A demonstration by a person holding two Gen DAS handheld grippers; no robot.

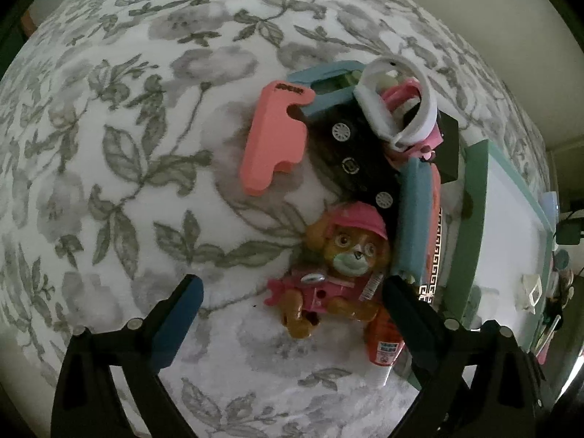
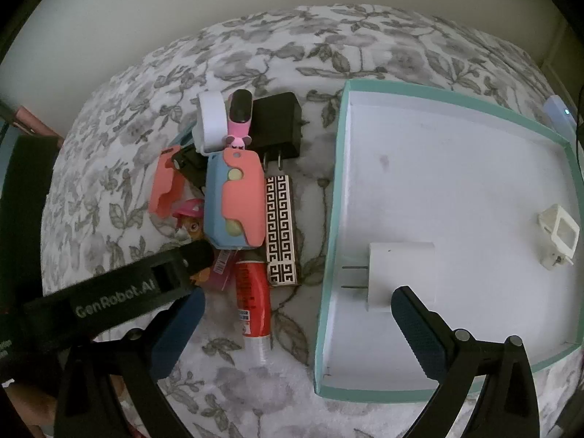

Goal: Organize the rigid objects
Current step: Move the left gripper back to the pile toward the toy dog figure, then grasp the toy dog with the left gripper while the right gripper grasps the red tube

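Note:
A pup figure in a pink cap [image 1: 339,255] lies on the flowered bedspread at the near end of a pile of small objects. My left gripper [image 1: 292,284] points straight down over it, open. The pup sits between the fingers, close to the right one and well clear of the left. The pile also holds a pink foam piece [image 1: 273,138], a black toy car [image 1: 350,160], a blue and pink case [image 2: 233,200], a white band [image 2: 211,120], a black charger [image 2: 279,127], a patterned bar [image 2: 281,230] and a red tube [image 2: 253,292]. My right gripper [image 2: 296,295] hangs open above the box's left wall.
A teal-rimmed box [image 2: 452,98] with a white floor lies right of the pile. It holds a white charger [image 2: 401,270] and a small white clip [image 2: 558,233]. The bedspread [image 1: 127,182] spreads to the left of the pile. A wall runs behind the bed.

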